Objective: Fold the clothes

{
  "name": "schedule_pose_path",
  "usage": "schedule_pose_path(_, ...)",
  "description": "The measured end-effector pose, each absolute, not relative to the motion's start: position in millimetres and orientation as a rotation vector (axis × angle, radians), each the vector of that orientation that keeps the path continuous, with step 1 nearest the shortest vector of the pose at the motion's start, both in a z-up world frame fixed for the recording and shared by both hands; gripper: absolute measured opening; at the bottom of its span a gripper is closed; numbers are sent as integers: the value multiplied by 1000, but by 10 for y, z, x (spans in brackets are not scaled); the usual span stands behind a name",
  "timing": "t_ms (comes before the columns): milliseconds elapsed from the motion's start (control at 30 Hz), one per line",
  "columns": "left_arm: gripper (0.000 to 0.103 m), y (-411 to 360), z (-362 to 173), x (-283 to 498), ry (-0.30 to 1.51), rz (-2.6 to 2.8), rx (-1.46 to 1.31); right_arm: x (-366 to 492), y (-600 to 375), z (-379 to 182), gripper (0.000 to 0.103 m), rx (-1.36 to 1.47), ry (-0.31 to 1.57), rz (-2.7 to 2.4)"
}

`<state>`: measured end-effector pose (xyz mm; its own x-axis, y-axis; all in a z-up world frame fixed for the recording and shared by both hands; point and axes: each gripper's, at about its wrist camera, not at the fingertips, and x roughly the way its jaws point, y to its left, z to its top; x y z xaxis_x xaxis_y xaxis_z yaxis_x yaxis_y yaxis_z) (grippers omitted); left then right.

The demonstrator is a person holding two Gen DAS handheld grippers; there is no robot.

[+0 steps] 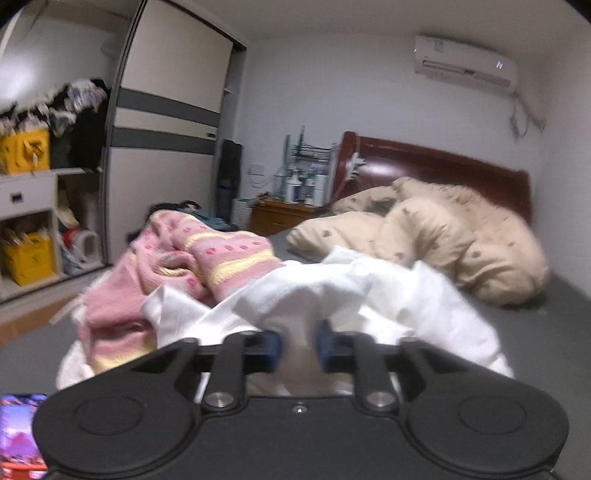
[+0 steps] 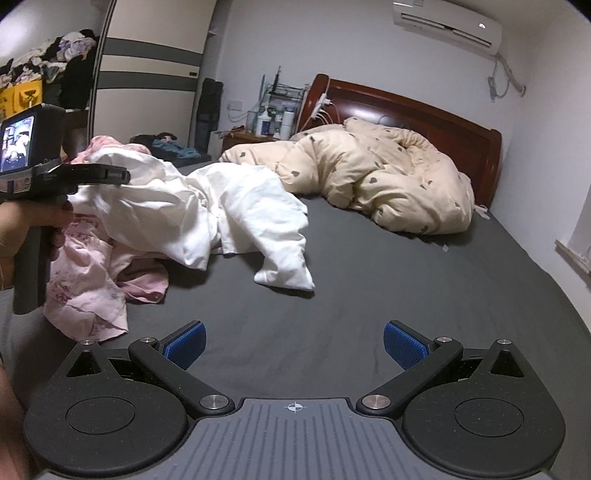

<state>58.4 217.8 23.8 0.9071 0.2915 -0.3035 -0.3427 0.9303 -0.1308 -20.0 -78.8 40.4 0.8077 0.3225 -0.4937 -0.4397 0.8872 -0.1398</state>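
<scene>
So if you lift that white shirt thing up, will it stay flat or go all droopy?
Probably droopy: the white garment already lies in soft crumpled folds on the bed. It likely weighs little, since the left gripper pinches just a bit of cloth. A trailing end may drag.

a beige duvet (image 2: 388, 181) lies bunched by the dark red headboard (image 2: 406, 107); an air conditioner (image 2: 447, 24) hangs on the wall above.

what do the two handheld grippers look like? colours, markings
Left gripper: black linkage fingers, blue pads, silver pivot pins, round black side housings; its camera screen glows in the right view. Right gripper: same black fingers, ribbed blue pads, grey ridged centre plate with a white crosshair mark. No cables visible.
</scene>
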Motion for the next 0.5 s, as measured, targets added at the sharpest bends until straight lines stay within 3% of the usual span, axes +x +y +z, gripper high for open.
schedule_pose_path(500, 5, 1187, 358, 383, 236, -132, -109, -192, -1083, 572, 103, -172, 460, 314)
